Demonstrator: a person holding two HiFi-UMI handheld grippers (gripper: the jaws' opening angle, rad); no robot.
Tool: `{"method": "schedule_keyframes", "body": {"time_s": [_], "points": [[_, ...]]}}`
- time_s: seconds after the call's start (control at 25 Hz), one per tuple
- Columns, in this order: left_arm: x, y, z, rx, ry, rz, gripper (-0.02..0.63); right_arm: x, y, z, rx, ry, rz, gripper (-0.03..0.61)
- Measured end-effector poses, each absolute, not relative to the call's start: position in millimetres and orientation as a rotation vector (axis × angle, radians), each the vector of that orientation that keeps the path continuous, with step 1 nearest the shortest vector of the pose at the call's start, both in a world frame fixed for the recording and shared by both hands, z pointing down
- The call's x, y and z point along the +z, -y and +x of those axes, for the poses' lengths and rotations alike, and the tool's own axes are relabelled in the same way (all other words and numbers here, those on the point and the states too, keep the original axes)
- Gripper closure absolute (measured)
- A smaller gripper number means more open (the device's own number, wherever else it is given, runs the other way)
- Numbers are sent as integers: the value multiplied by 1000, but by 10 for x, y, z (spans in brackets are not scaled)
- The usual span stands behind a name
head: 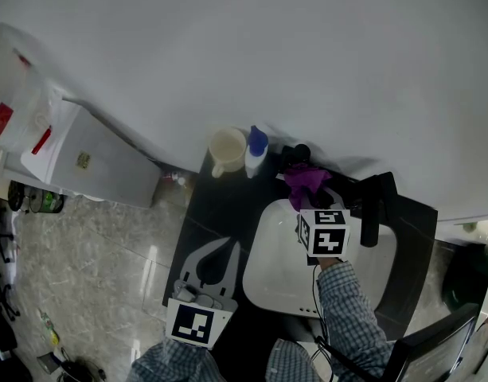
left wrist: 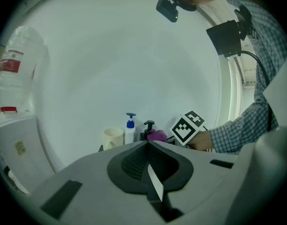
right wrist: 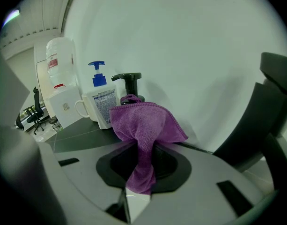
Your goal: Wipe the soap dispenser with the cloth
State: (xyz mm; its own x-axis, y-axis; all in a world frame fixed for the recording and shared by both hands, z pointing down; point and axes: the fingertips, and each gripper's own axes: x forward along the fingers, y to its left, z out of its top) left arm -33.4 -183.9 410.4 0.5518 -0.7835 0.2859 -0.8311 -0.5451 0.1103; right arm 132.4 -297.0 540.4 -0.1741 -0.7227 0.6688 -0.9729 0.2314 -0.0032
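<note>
A black pump soap dispenser [head: 300,154] [right wrist: 128,84] stands at the back of the dark counter [head: 213,213], by the wall. My right gripper [head: 309,200] [right wrist: 142,146] is shut on a purple cloth [head: 306,180] [right wrist: 145,123]. The cloth bunches out ahead of the jaws and covers the dispenser's lower body; I cannot tell whether it touches. My left gripper [head: 226,249] [left wrist: 148,145] hangs low over the counter's front left, shut with nothing in it. From the left gripper view the dispenser [left wrist: 149,127] and cloth [left wrist: 157,135] are small and far.
A white bottle with a blue pump [head: 255,153] [right wrist: 100,104] and a cream mug [head: 226,151] [right wrist: 84,109] stand left of the dispenser. A white sink basin [head: 269,265] lies under my right arm, with a black faucet [head: 372,207] at its right. Tiled floor and a white cabinet [head: 92,161] lie to the left.
</note>
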Motion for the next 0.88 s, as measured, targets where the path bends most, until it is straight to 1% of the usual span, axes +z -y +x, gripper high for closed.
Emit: {"method": "schedule_keyframes", "body": {"time_s": [0.4, 0.88], "points": [[4025, 1784, -312, 282, 1323, 2586, 612, 5170, 2681, 1388, 624, 2014, 1674, 503], [3765, 1635, -322, 232, 1257, 2683, 612, 4420, 1982, 1416, 673, 2123, 1848, 503]]}}
